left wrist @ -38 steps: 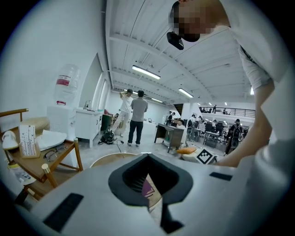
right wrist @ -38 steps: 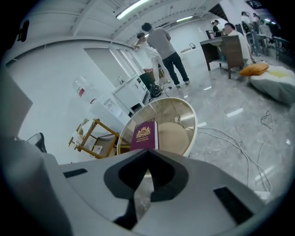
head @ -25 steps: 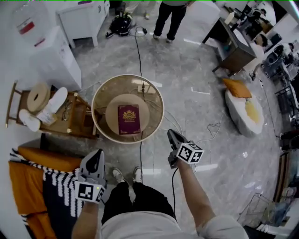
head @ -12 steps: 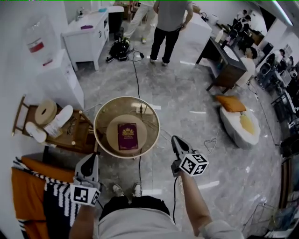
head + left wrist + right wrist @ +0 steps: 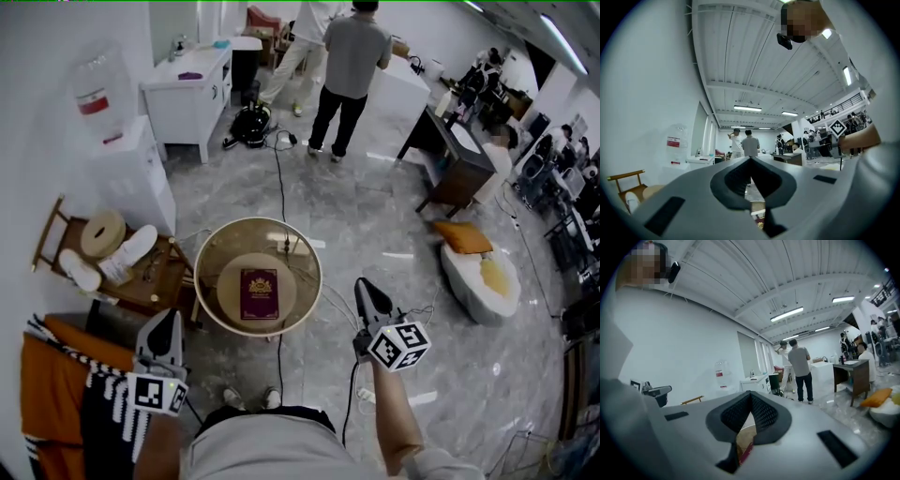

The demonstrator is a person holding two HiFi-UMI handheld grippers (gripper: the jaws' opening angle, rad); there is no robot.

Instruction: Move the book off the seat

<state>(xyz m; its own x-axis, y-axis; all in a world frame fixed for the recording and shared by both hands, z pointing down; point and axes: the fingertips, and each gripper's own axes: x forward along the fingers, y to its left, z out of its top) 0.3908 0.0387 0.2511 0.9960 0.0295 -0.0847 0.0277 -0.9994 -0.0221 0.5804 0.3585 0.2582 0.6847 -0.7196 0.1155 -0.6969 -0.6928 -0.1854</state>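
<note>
Maroon with a gold crest on its cover, the book (image 5: 260,294) lies flat in the middle of the round seat (image 5: 232,281), a tan disc ringed by a wider pale rim (image 5: 202,272), which stands on the grey marble floor (image 5: 375,206) just ahead of the person's shoes (image 5: 248,398). Both claws hang in the air on the near side of that seat and apart from it, one to each side: the left claw (image 5: 171,316) is low at the left, above a striped orange and black cloth (image 5: 66,394), and the right claw (image 5: 365,285) is at the right, over bare floor, with its marker cube (image 5: 399,345) toward the person. In the left gripper view the ribbed pads (image 5: 738,176) meet at their tips and grip nothing, so that claw is closed and empty; the right gripper view shows the same of its pads (image 5: 761,411), pressed together with nothing between them (a sliver of maroon shows through the small gap beneath them, beyond the claw). A black cable (image 5: 279,178) runs over the floor from the far side to the seat. Left of the seat stands a wooden chair (image 5: 150,281) carrying a tape roll (image 5: 102,233) and white slippers (image 5: 131,253). Farther off are a white cabinet (image 5: 187,94), a water dispenser (image 5: 103,103), two standing people (image 5: 352,56), a dark desk (image 5: 455,155) and an orange cushion (image 5: 463,237) on a white beanbag (image 5: 478,277).
</note>
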